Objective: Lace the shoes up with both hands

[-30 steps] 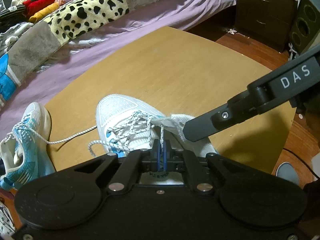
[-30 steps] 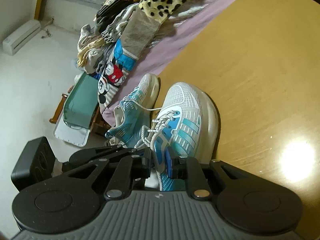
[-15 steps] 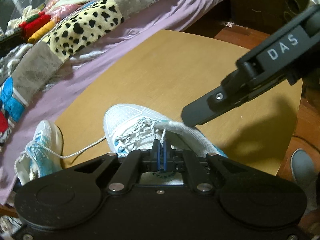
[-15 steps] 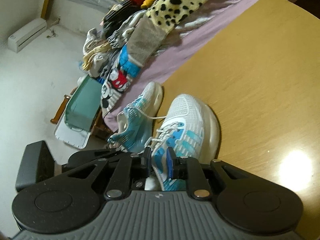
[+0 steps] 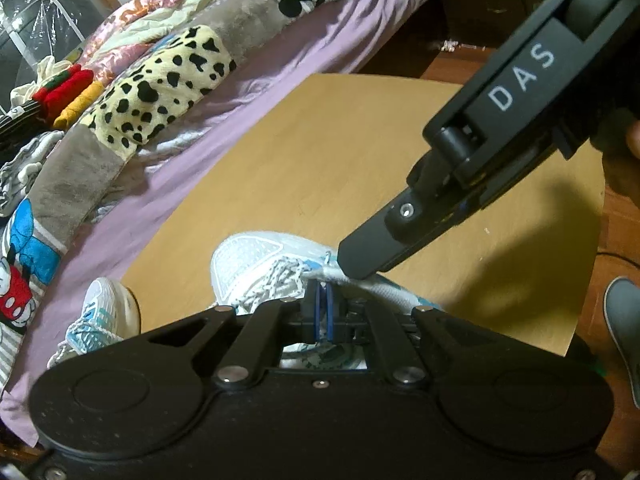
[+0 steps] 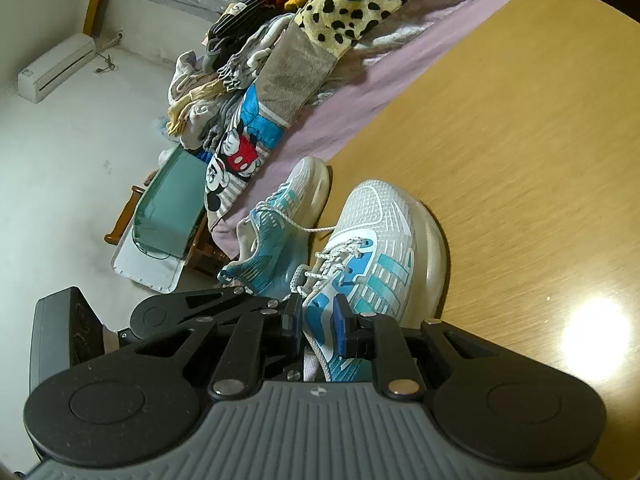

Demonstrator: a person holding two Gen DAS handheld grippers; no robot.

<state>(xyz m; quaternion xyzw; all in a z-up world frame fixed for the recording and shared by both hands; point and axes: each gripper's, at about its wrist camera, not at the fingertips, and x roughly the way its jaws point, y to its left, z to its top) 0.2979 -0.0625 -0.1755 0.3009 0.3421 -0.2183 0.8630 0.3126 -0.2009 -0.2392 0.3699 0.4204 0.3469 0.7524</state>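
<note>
- Since a second ago the left gripper (image 5: 322, 312) has lifted and drawn back: the shoe (image 5: 256, 268) now sits lower and smaller in its view, and the lace tail that trailed leftward toward the second shoe (image 5: 100, 316) is now mostly hidden behind the gripper body.
- The right gripper (image 6: 318, 322) has closed in on the shoe, and in the left view its black finger now looms larger.
- The shoe (image 6: 380, 248), white mesh with blue stripes, stands on the table (image 6: 540, 140) near the edge by the bed, toe pointing away from both cameras.
- The lace (image 6: 336, 258), white with dark flecks, crosses the upper eyelets; one strand runs across to the second shoe (image 6: 280, 236).
- The left gripper's blue pads are pressed almost together, with only a thin slit between them; I cannot tell whether a strand is pinched there.
- The right gripper's jaws stand partly apart, straddling the shoe's blue collar; whether the pads (image 6: 340, 326) touch it is unclear.
- In the left view the right gripper's finger (image 5: 376, 246) tips down onto the shoe's tongue (image 5: 360, 280).
- The second shoe lies at the table's edge, beside the first.
- Behind runs the bed (image 5: 248, 92) with a purple sheet and a patchwork quilt (image 5: 160, 76).
- A wall air conditioner (image 6: 56, 68) shows in the right view.
</note>
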